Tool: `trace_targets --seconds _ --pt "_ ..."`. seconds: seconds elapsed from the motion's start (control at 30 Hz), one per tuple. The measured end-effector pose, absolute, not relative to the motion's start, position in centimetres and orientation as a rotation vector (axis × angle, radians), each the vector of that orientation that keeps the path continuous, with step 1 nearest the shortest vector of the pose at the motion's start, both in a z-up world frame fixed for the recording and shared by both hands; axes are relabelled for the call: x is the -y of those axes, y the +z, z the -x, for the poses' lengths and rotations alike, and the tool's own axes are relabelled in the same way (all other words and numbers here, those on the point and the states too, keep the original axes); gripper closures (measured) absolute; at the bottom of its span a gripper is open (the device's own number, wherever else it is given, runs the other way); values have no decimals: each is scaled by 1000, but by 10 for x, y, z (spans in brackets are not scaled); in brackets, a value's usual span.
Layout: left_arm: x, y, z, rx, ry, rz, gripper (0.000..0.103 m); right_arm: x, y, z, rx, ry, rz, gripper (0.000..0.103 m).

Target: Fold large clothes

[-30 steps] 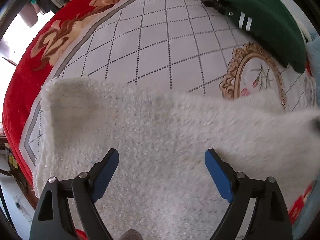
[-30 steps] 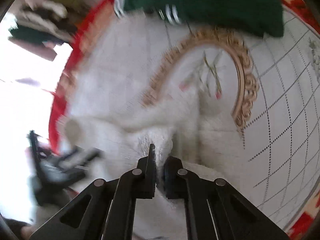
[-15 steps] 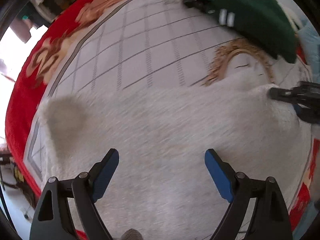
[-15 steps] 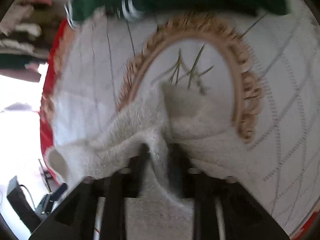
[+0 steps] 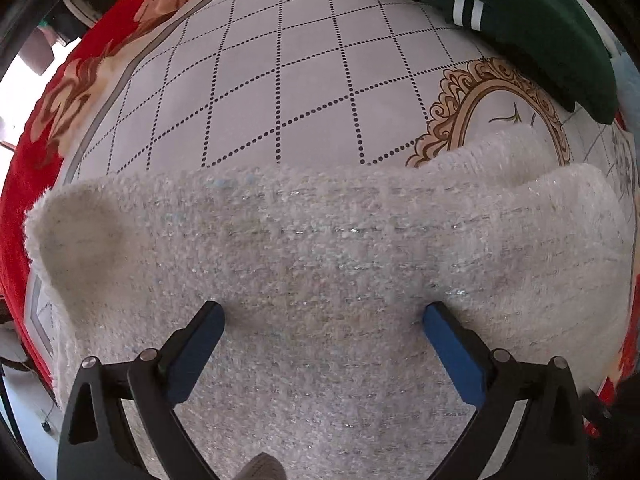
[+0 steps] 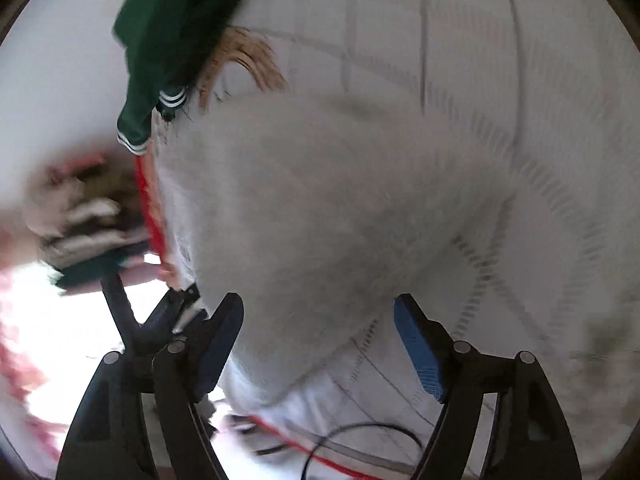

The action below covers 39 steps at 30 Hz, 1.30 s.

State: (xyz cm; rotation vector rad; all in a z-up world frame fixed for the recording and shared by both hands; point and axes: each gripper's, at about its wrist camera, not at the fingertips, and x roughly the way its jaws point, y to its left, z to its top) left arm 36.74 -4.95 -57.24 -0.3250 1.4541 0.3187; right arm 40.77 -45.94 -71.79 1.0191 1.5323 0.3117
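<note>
L gripper [image 5: 322,322] jaws just opened wide, nothing held, tips over white fuzzy sweater [image 5: 320,264]. R gripper [image 6: 318,322] jaws just opened too, empty; view blurred. Sweater flat on quilted bedspread [image 5: 288,80], long axis left-right, near edge. Green garment [image 5: 532,28] far right.

We see a red-bordered bedspread [image 5: 288,80] with a gold oval frame [image 5: 460,120] printed (dotted diamond grid around it).
</note>
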Motion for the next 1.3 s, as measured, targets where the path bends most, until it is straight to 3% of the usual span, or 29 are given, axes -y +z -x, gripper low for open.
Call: trace_targets --seconds 0.17,0.2,0.23,0.27,0.3,0.4,0.63,0.7,1.0,1.2,1.27,1.3 --pt "52 -574 -375 -1456 309 293 0 437 -769 -431 -1369 457 -1336 21" --pt "54 -573 -378 -1453 311 289 0 432 -769 -439 -1343 471 -1339 26" --pt "54 -574 -380 -1455 312 276 0 429 -768 -443 -1330 465 -1327 51" --pt "54 -573 -382 -1467 312 270 0 424 -764 -448 -1312 430 -1294 67" --pt "51 -568 -381 -1469 310 280 0 423 -761 -450 -1306 399 -1296 74" --pt "45 -557 -370 -1457 343 263 0 427 -741 -448 -1277 328 -1308 79" --pt "47 -604 -358 -1536 387 315 0 431 -657 -441 -1231 318 -1121 79" --pt "45 -604 -362 -1536 389 321 0 407 -625 -446 -1239 351 -940 80" --pt "-43 -549 -295 -1428 463 586 0 251 -510 -432 -1187 553 -371 80" --pt "-123 -506 -182 -1384 697 659 0 98 -506 -356 -1241 781 12 79" --pt "-142 -495 -140 -1364 800 688 0 51 -528 -326 -1276 842 151 73" --pt "-156 -487 -117 -1345 865 708 0 29 -545 -312 -1310 881 206 65"
